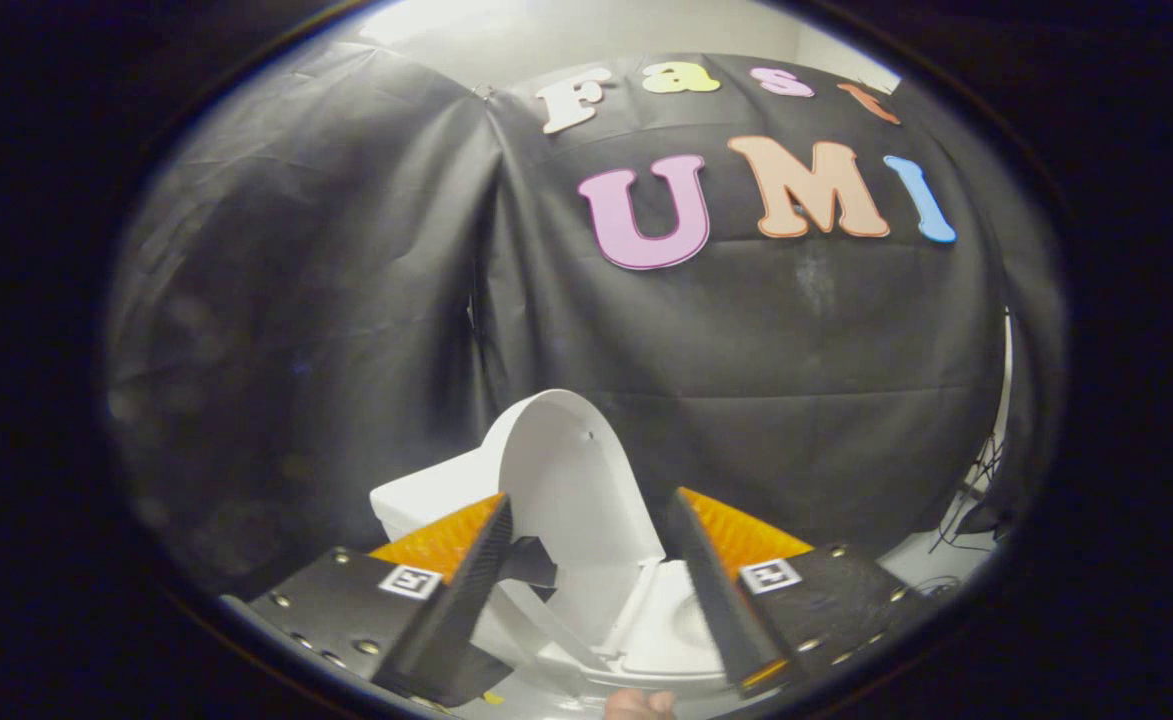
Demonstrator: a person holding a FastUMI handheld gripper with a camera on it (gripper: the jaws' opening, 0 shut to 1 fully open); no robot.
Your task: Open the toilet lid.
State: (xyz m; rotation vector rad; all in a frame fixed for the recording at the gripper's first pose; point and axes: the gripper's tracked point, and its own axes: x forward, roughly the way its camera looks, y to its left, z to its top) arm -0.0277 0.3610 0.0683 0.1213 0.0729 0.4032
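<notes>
Looks like the closing step: toilet lid (576, 480) already raised, standing near upright against the tank (426, 495), just ahead of the fingers and between them, bowl and seat (661, 635) exposed below. Gripper (586, 520) released, fingers spread wide, pressing on nothing. Held above the bowl, aimed forward toward the lid. Next, probably only backing away without knocking the lid.

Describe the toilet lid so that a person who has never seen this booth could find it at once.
Look at the white toilet before the black cloth wall. The toilet lid is the rounded white panel standing raised above the bowl, just ahead of the open gripper. Unlike the boxy tank behind, it is thin and curved.
</notes>
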